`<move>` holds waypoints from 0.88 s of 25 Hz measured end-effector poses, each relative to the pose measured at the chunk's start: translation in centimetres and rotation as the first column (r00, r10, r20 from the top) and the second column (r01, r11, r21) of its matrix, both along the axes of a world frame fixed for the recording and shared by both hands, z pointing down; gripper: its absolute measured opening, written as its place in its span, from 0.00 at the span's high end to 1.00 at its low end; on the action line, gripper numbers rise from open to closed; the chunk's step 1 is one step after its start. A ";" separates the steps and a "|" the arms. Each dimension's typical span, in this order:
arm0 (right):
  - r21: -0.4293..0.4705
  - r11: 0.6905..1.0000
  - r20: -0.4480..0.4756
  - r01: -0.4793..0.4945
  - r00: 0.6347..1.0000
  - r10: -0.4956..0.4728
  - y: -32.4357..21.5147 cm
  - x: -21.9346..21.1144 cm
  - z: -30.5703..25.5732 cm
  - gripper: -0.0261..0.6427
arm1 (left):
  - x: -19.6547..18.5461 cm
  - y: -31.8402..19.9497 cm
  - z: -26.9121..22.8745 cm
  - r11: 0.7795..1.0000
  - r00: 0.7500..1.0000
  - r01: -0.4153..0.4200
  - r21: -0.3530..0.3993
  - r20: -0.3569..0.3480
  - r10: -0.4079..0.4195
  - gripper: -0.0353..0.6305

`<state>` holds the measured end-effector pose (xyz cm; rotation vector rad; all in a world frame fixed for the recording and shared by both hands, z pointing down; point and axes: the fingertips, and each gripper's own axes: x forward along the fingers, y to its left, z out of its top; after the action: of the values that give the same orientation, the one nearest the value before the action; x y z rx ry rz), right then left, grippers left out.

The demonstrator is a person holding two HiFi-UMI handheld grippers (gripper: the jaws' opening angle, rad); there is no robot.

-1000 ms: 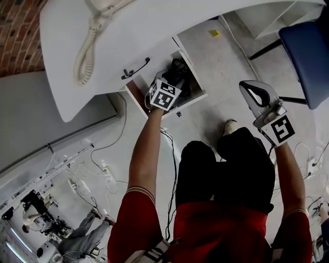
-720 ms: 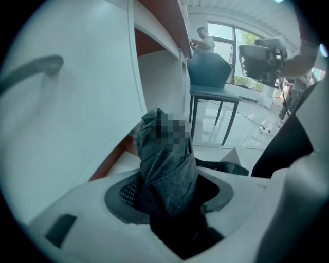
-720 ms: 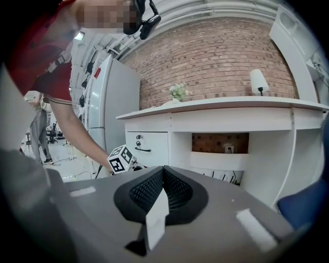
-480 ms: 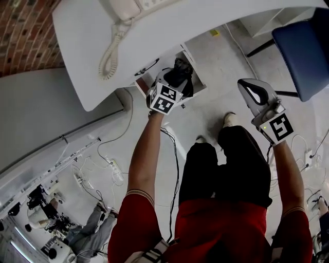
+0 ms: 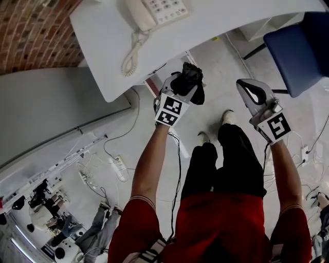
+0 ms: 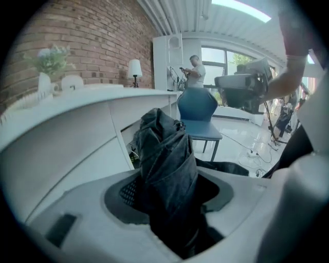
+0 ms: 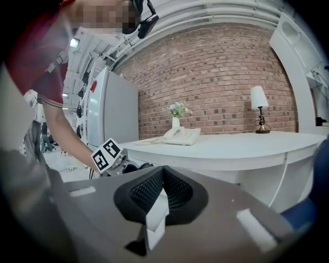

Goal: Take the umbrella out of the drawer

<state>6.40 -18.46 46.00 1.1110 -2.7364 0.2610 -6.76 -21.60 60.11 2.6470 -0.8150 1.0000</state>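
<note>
Left gripper view: left tool (image 6: 172,194) clamped a folded black umbrella (image 6: 165,154). Right tool (image 7: 156,199) was closed, empty. Firm hold advised, keeping clear of the table (image 5: 247,15) edge.

The folded black fabric umbrella (image 5: 193,77) is being held between the jaws of the left gripper (image 5: 184,88), just before the edge of the white curved desk (image 5: 231,20). The white corded telephone (image 5: 154,13) is being carried on the desk top, behind the umbrella. The right gripper (image 5: 245,88), with its jaws together, is being kept to the right, apart from the umbrella. The blue padded chair (image 5: 300,46) is being seen behind it, beside the desk.
</note>
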 end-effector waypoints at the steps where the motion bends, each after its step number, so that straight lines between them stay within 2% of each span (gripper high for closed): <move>1: 0.009 1.000 0.009 -0.001 1.000 0.001 0.2 -0.1 -1.0 0.94 | 0.4 0.5 -1.6 1.000 1.000 0.004 0.009 -0.020 -0.004 0.59; 7: 0.026 1.000 0.041 -0.005 0.999 0.004 1.4 -0.6 -6.1 0.94 | 1.8 3.2 -10.6 0.997 0.991 0.040 0.071 -0.131 -0.030 0.59; 12: 0.055 0.999 0.072 -0.001 0.997 -0.003 2.7 -1.1 -10.1 0.94 | 2.1 4.6 -17.5 0.986 0.978 0.089 0.143 -0.201 -0.059 0.59; 19: 0.070 0.998 0.074 0.005 0.997 -0.010 5.5 -1.1 -13.9 0.94 | 2.0 7.3 -25.0 0.964 0.947 0.162 0.212 -0.309 -0.091 0.59; 22: 0.128 0.992 0.100 -0.005 0.995 -0.008 5.9 -1.5 -16.9 0.94 | 1.8 7.8 -27.9 0.950 0.930 0.192 0.248 -0.355 -0.095 0.59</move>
<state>4.92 -12.51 29.11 1.1579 -2.8781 0.1459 -4.96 -13.78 32.24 2.8196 -1.1145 0.3935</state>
